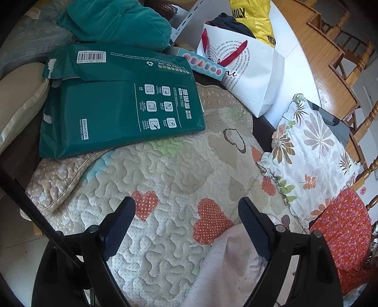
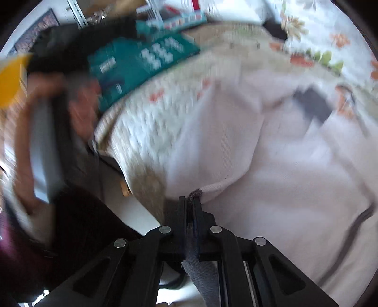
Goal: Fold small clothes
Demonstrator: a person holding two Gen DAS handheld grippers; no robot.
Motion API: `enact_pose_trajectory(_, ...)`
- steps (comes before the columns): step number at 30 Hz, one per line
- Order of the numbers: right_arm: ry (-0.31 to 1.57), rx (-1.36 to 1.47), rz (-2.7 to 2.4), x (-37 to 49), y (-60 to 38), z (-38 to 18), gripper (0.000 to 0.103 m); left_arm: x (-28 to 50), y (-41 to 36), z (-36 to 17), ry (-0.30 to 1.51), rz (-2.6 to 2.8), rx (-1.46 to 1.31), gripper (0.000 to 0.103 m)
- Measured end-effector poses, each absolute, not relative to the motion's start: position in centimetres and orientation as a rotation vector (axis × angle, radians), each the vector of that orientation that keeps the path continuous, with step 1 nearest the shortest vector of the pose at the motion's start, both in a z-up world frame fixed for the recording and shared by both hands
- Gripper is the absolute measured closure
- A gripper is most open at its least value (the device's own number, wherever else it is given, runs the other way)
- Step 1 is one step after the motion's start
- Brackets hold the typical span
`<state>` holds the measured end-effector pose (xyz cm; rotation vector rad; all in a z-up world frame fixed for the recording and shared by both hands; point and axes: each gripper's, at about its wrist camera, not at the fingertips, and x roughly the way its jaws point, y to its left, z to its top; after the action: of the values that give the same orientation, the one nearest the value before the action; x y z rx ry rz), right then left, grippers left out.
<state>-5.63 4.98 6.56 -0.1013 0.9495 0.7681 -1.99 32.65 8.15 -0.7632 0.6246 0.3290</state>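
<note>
green paper pack (image 1: pixel 122 101) reading "deli paper", "MADE IN CHINA", "No.7362"; yellow bag (image 1: pixel 256 17) with "ILY"

The left gripper (image 1: pixel 186 207) hangs wide open over the heart-patterned quilt (image 1: pixel 165 170); pale pink cloth (image 1: pixel 226 266) lies below it.

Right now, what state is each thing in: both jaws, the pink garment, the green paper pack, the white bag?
Left gripper: jaws open, empty, above the quilt.
Right gripper: jaws shut on the pink garment's edge.
Pink garment: spread out, rumpled, not folded.
Green paper pack: wrapper torn open, lying flat.
White paper bag: open, tipped over.
</note>
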Motion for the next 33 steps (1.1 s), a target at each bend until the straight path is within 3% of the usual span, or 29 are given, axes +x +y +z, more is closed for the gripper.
enact_pose_trajectory(6, 0.708, -0.035, 0.635, -4.6, -3.5, 19.8, 0.098, -1.0, 30.8, 8.0, 0.658, 0.295, -0.732, 0.015)
enact_pose_trajectory(11, 0.580, -0.011, 0.422, -4.4, -11.7, 26.3, 0.098, 0.1, 28.0, 8.0, 0.685, 0.248, -0.679, 0.015)
enact_pose_trajectory(15, 0.658, 0.016, 0.280, -3.0, -17.4, 24.2, 0.098, 1.2, 25.5, 8.0, 0.707, 0.213, -0.625, 0.015)
enact_pose_trajectory(21, 0.957, -0.072, -0.007, 1.5, -22.7, 12.1, 0.097, 3.1, 22.6, 7.5, 0.748, 0.179, -0.552, 0.015)
enact_pose_trajectory(24, 0.936, -0.023, -0.010, 1.4, -24.0, 11.4, 0.095, 4.2, 21.7, 7.1, 0.773, 0.170, -0.520, 0.015)
enact_pose_trajectory(26, 0.887, 0.014, 0.042, 1.5, -22.9, 12.8, 0.078, 4.7, 21.4, 6.7, 0.787, 0.172, -0.518, 0.015)
enact_pose_trajectory(28, 0.844, -0.017, 0.114, 2.6, -19.6, 13.9, 0.067, 5.2, 21.3, 6.4, 0.805, 0.169, -0.541, 0.015)
enact_pose_trajectory(33, 0.849, -0.166, 0.358, 6.5, -7.7, 12.7, 0.064, 5.5, 20.9, 6.3, 0.814, 0.151, -0.560, 0.015)
